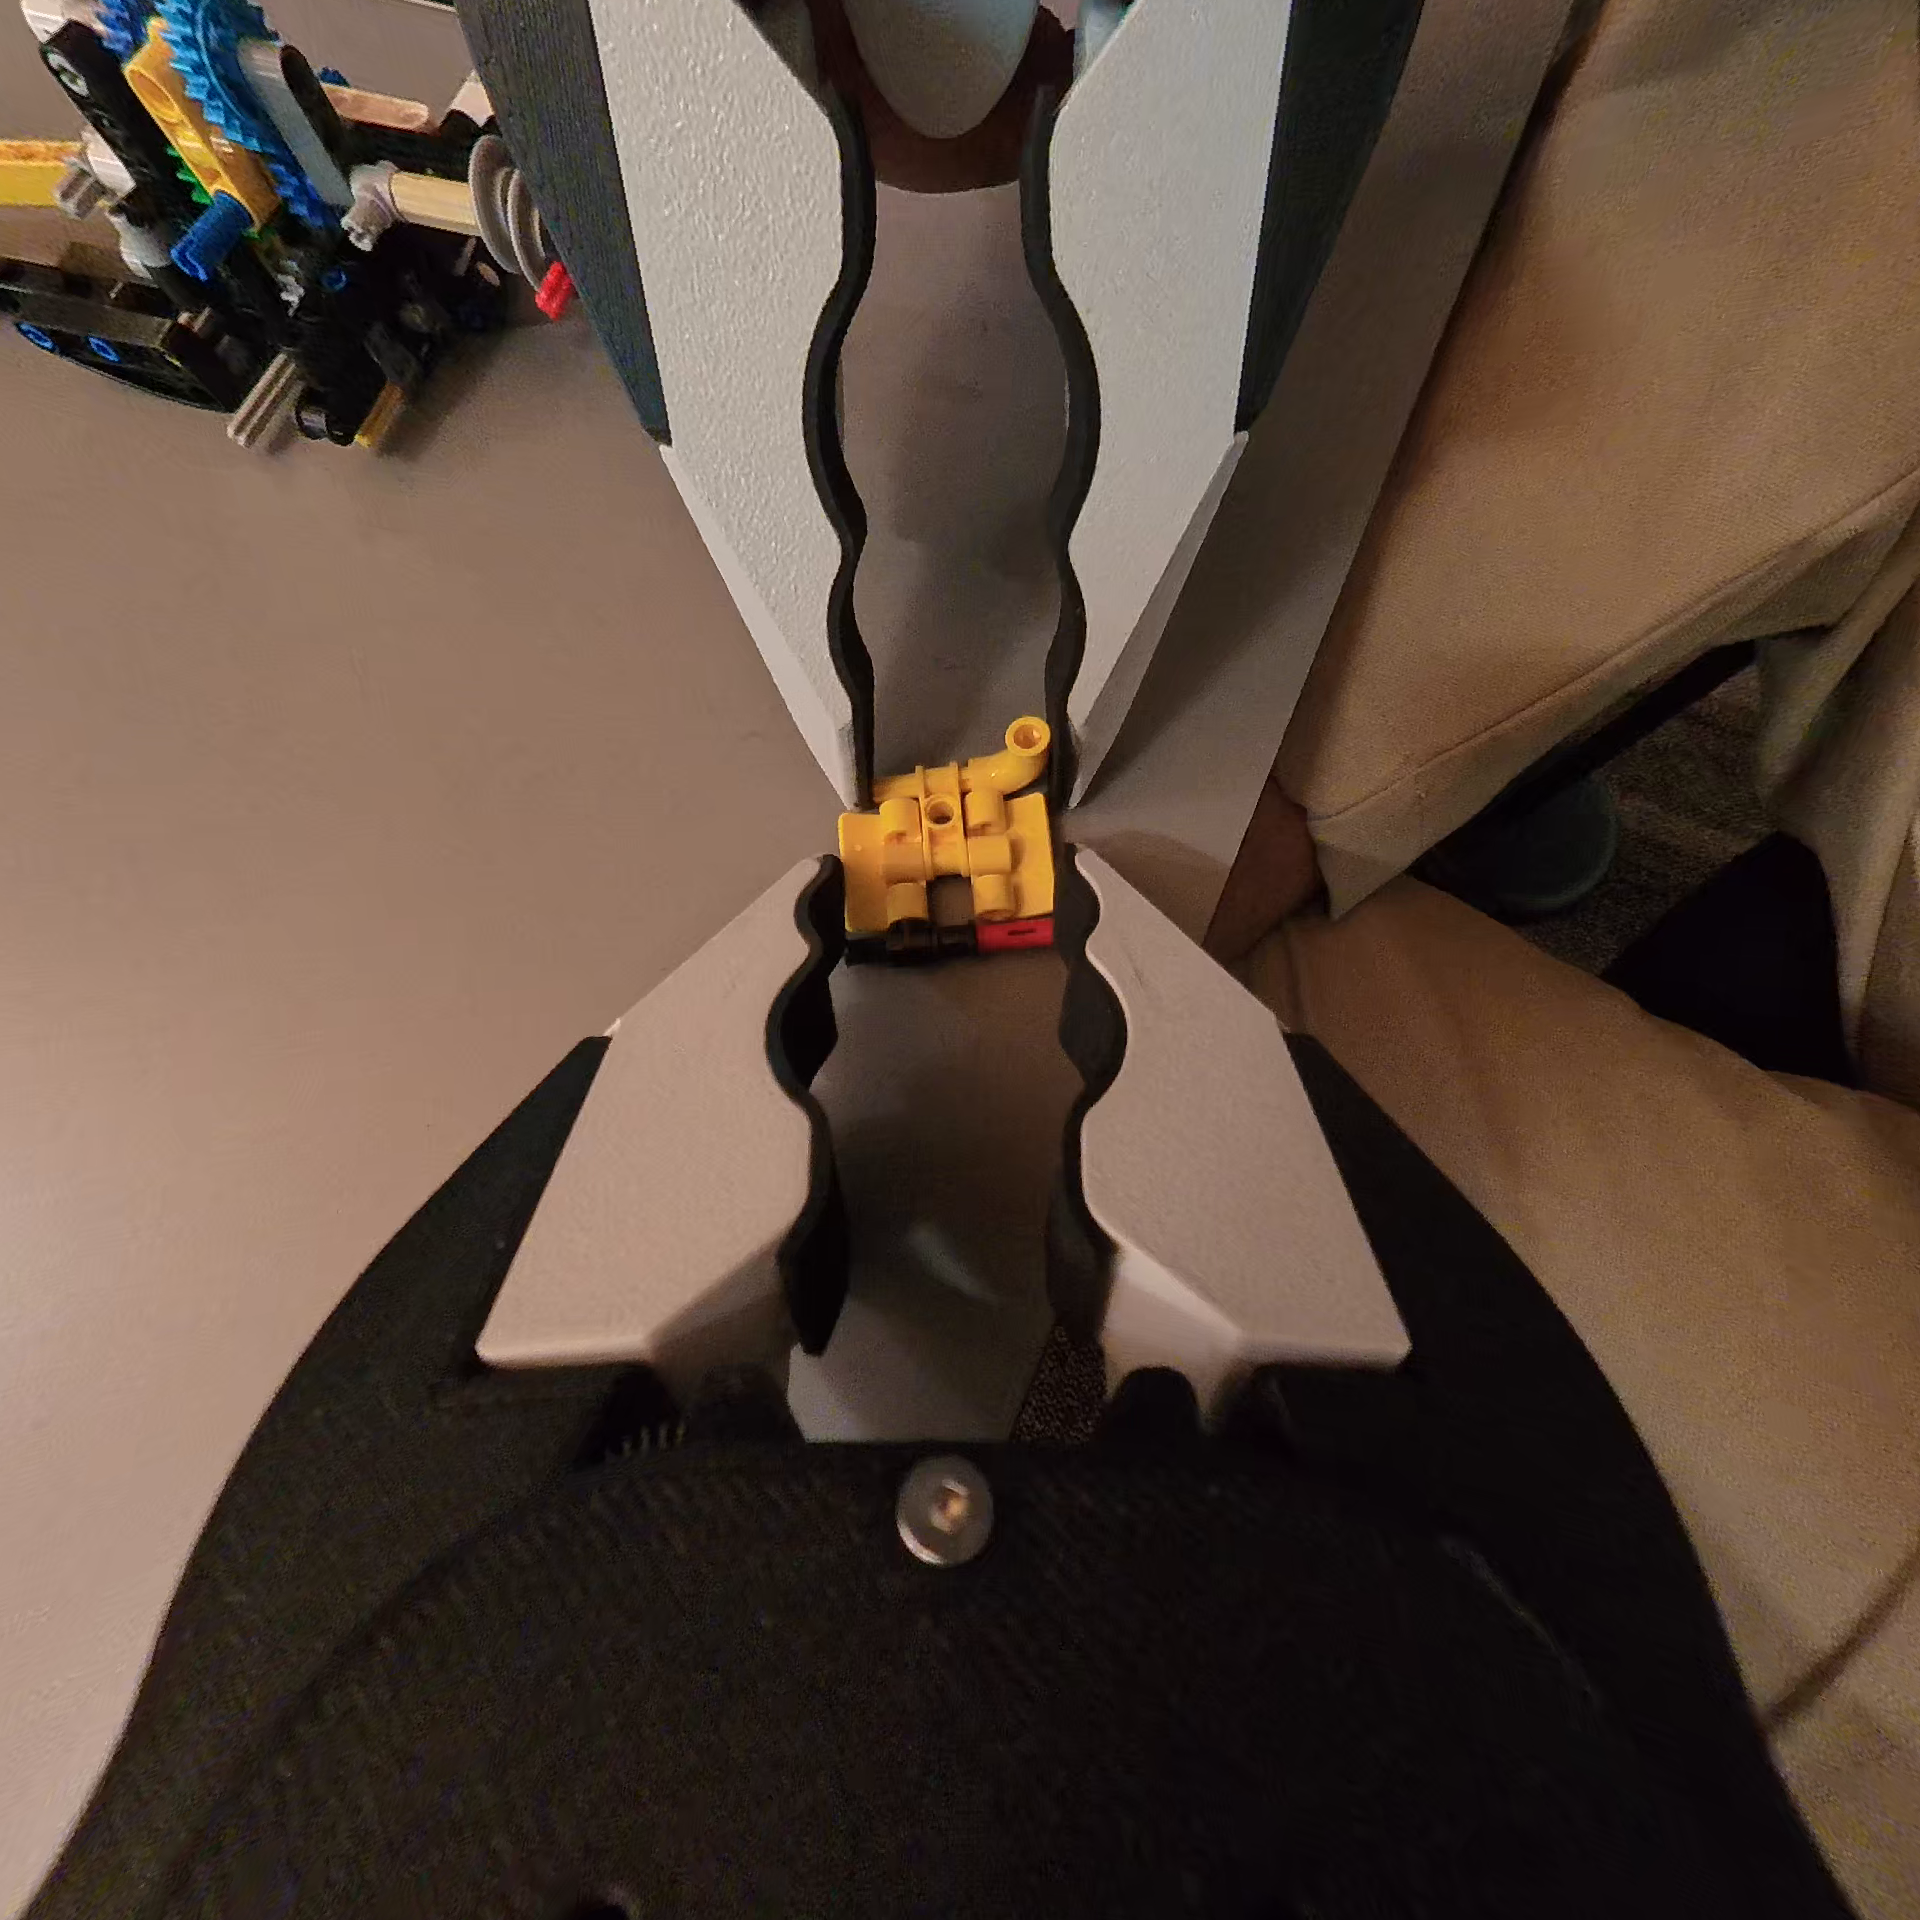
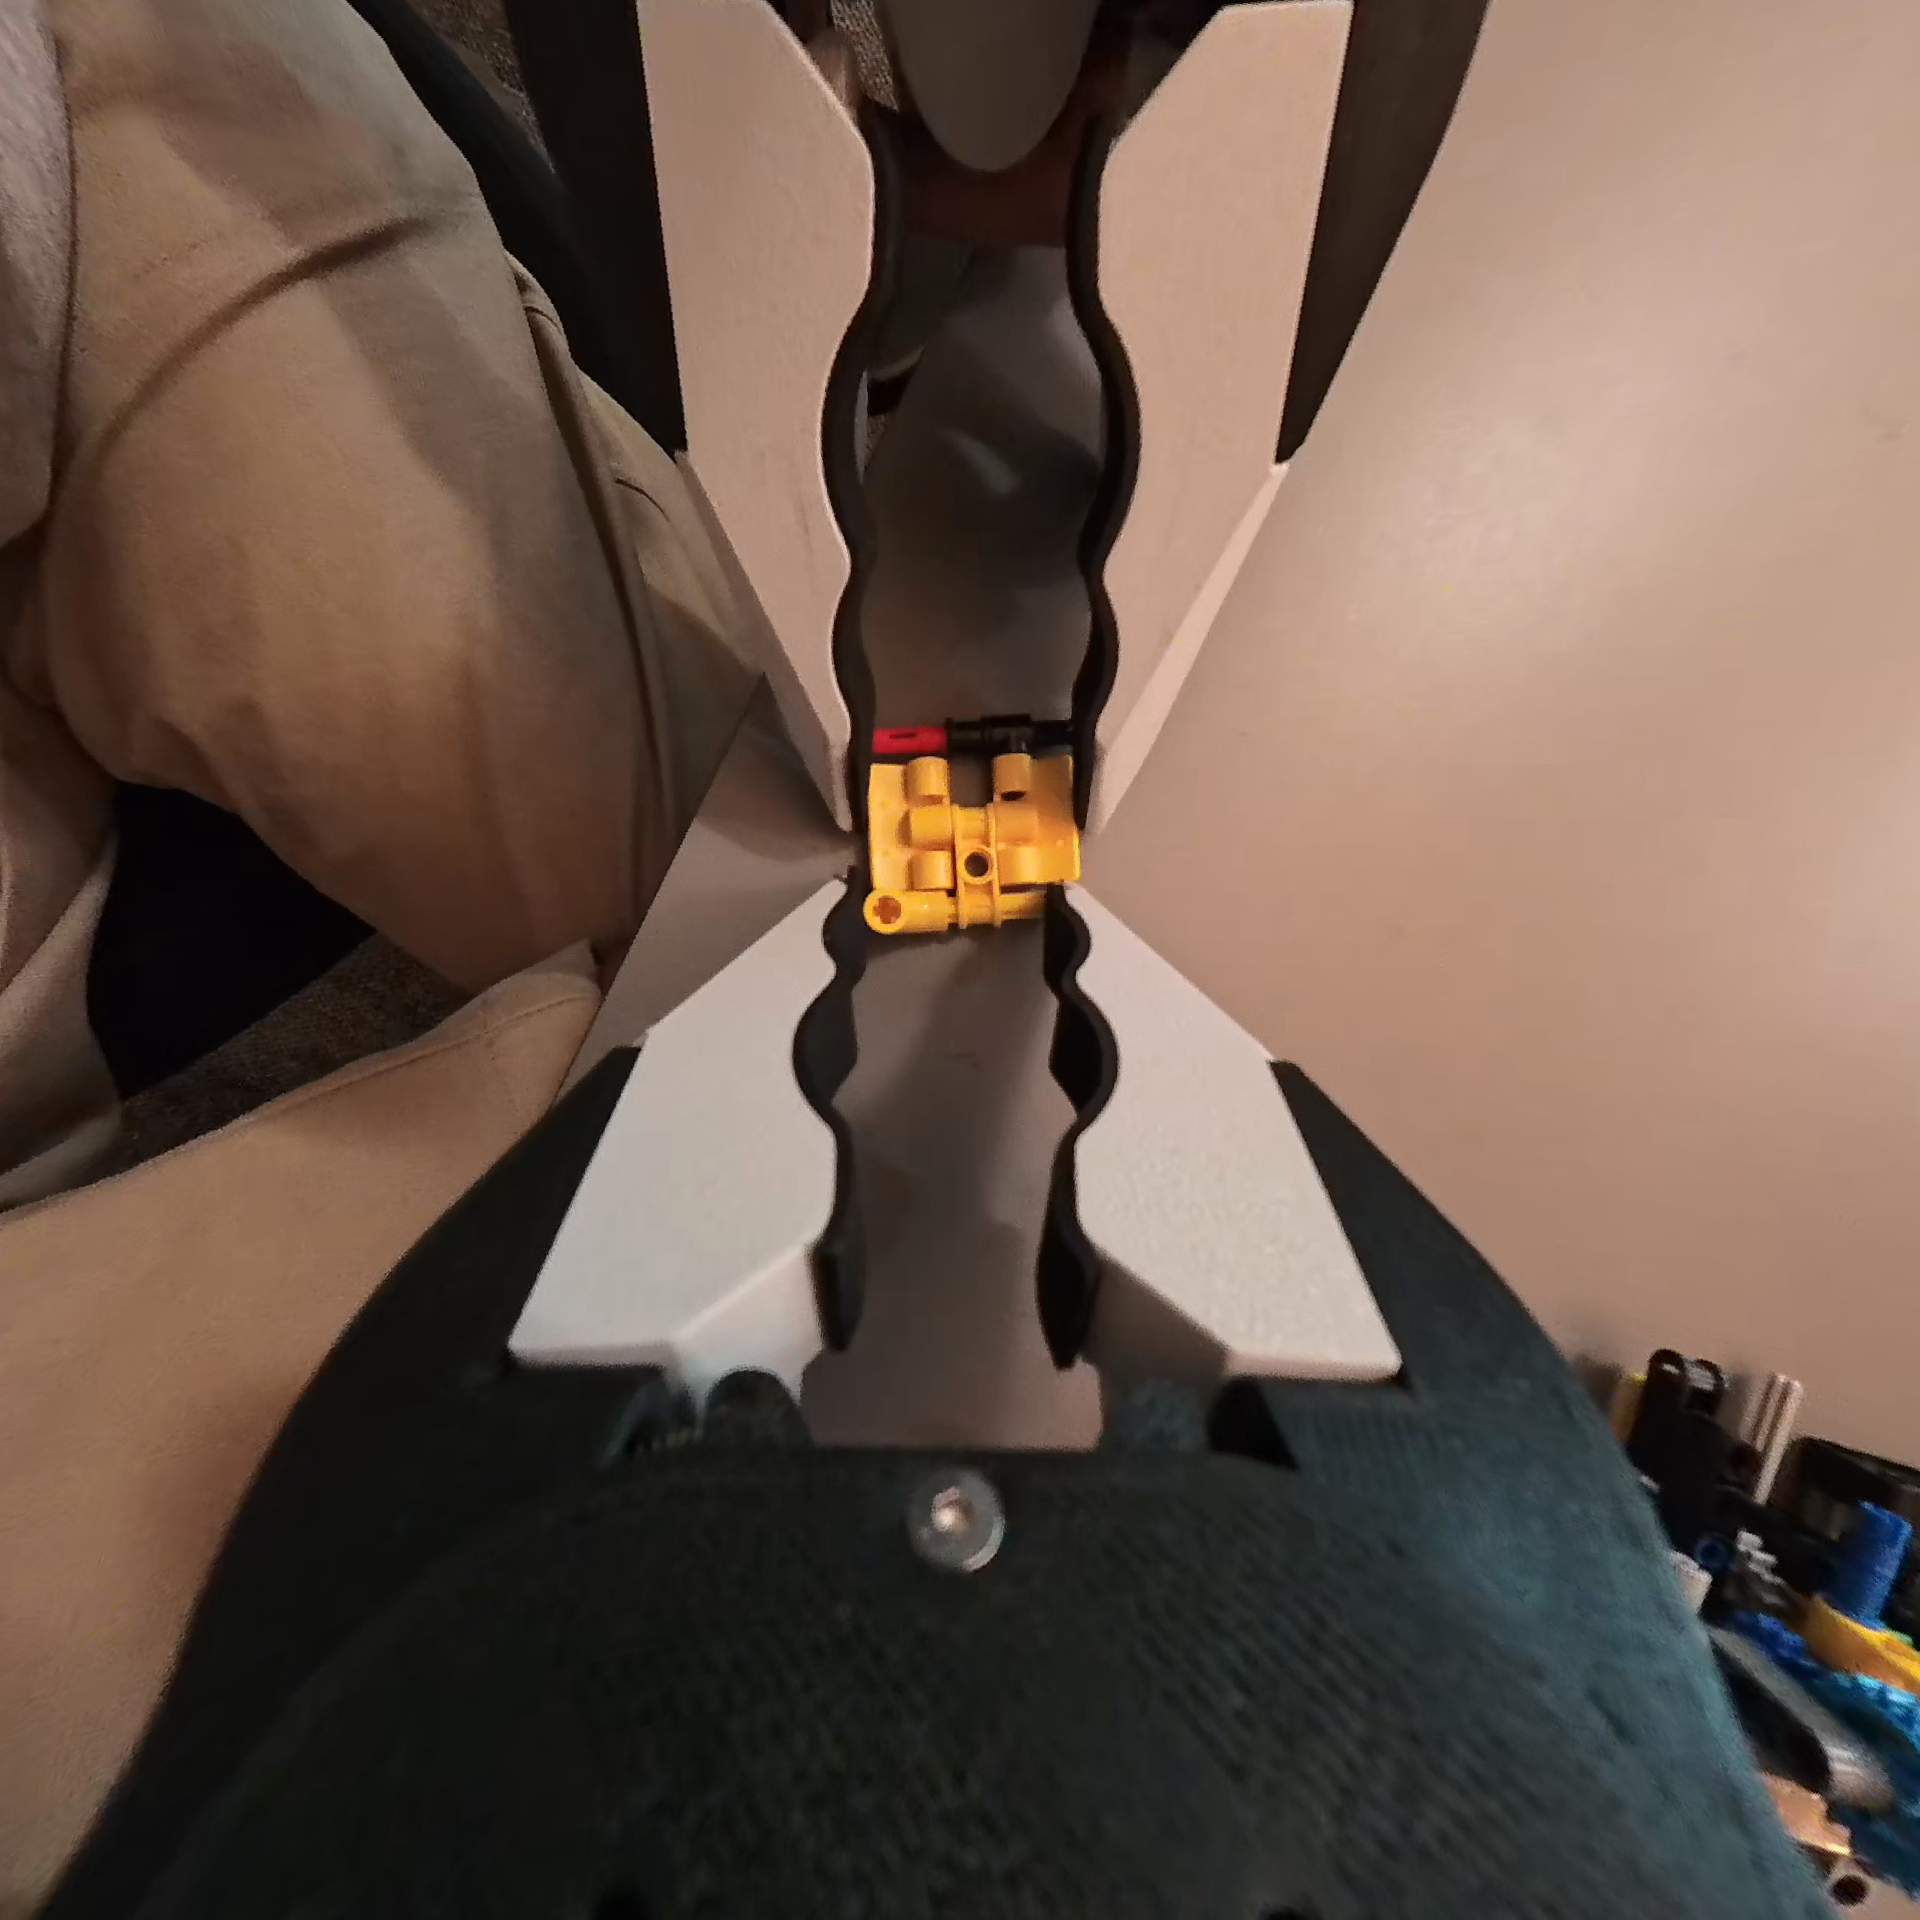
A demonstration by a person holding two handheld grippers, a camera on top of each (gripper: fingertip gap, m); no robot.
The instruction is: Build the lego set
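No brand mark, label or legible writing shows on any item in either view.

The surface is a plain, matte grey-beige table, lit warmly. Beside its edge a person's tan trousers fill one side of each view, with dark floor showing between the legs.

The two grippers meet tip to tip over the table near its edge. The left gripper and the right gripper both clamp the same small yellow brick assembly, each pair of wavy black finger pads pressing its opposite sides. In the left wrist view the right gripper enters from the top of the frame; in the right wrist view the left gripper does likewise. Both sets of fingers are clenched on the assembly, which is held clear of the table.

The assembly is a compact cluster of yellow connector pieces, roughly as wide as it is long, so no clear long axis can be stated. A black pin and a red piece lie in line along the edge nearest the left gripper's body. A curved yellow elbow piece projects at the opposite edge, toward the right gripper's body.

A larger partly built model in black, blue, yellow and grey stands on the table well apart from the grippers, with a small red piece just beside it.
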